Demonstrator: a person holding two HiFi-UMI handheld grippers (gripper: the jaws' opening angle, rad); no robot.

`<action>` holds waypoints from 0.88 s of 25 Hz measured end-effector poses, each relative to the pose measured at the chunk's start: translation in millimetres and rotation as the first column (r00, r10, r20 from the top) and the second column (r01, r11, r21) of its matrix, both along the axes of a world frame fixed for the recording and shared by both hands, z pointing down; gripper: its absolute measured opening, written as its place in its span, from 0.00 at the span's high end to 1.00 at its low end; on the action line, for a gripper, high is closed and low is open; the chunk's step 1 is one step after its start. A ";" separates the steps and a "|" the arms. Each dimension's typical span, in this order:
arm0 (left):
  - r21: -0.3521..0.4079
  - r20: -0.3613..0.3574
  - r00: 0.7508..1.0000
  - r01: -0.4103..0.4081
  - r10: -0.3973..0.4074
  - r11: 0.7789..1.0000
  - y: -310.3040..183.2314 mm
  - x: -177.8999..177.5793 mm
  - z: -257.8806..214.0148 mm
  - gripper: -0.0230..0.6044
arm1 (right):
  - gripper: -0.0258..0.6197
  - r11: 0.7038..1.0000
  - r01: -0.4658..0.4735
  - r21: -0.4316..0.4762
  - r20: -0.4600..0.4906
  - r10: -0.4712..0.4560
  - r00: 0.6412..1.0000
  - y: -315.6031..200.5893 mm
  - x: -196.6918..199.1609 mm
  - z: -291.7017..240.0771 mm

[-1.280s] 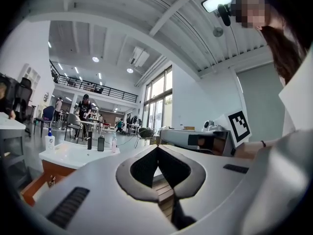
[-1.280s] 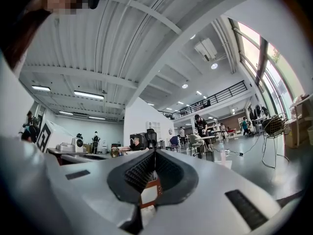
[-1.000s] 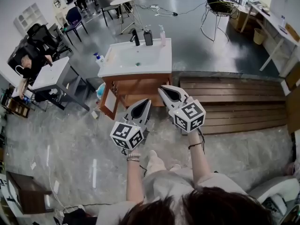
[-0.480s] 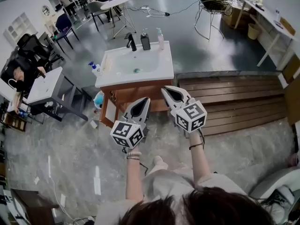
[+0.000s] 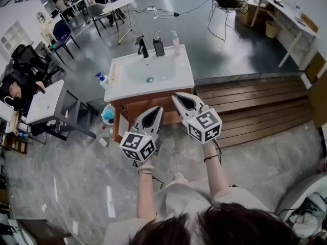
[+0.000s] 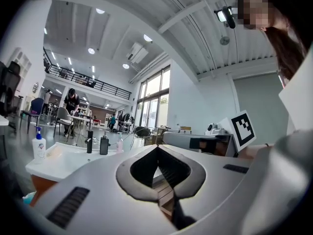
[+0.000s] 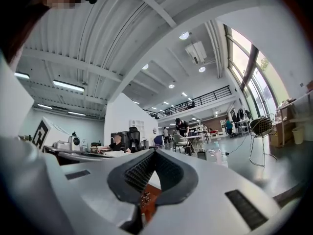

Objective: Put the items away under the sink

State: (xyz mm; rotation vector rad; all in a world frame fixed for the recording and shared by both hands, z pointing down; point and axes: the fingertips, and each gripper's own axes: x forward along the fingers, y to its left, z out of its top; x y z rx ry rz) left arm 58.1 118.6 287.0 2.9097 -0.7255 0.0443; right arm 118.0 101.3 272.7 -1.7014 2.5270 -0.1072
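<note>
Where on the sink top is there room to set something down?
Bare: the right strip of the sink top, between basin and edge. Crowded: the back edge, with faucet, dispenser and pink bottle; a spray bottle at the left edge.

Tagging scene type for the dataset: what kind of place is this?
Likely an open-plan office or lab with a staged set, not a real bathroom: a freestanding sink vanity stands mid-room, office chairs and a work desk beside it, cables trailing behind.
</note>
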 end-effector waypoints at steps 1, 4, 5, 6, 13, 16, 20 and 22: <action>0.002 0.003 1.000 -0.006 0.006 1.000 -2.9 -3.1 0.6 0.96 | 0.94 1.000 -0.009 0.004 0.008 0.009 1.000 -4.6 -3.3 -0.6; 0.004 0.005 1.000 -0.017 0.017 1.000 -8.1 -14.1 3.0 0.96 | 0.94 1.000 -0.021 0.013 0.016 0.021 1.000 -13.3 -18.0 0.0; 0.004 0.004 1.000 -0.018 0.018 1.000 -10.4 -18.4 3.4 0.96 | 0.94 1.000 -0.021 0.013 0.014 0.021 1.000 -15.7 -23.5 0.8; 0.004 0.005 1.000 -0.020 0.020 1.000 -13.8 -22.2 3.5 0.96 | 0.94 1.000 -0.024 0.013 0.012 0.024 1.000 -18.9 -27.6 1.5; -0.015 -0.019 1.000 -0.018 0.018 1.000 -44.9 -36.0 6.6 0.96 | 0.94 0.997 -0.072 -0.004 0.018 0.072 0.997 -46.2 -32.2 7.0; -0.021 -0.017 0.999 -0.037 0.037 0.999 -56.2 -33.8 11.1 0.96 | 0.94 0.996 -0.089 0.012 0.059 0.088 0.994 -60.1 -29.3 5.5; -0.025 -0.009 0.998 -0.066 0.066 0.997 -84.2 -30.0 15.7 0.96 | 0.94 0.994 -0.112 0.019 0.078 0.110 0.991 -89.8 -22.3 4.7; -0.026 -0.010 0.997 -0.073 0.073 0.997 -103.7 -26.8 15.9 0.96 | 0.94 0.991 -0.129 0.018 0.076 0.127 0.989 -109.6 -15.9 3.6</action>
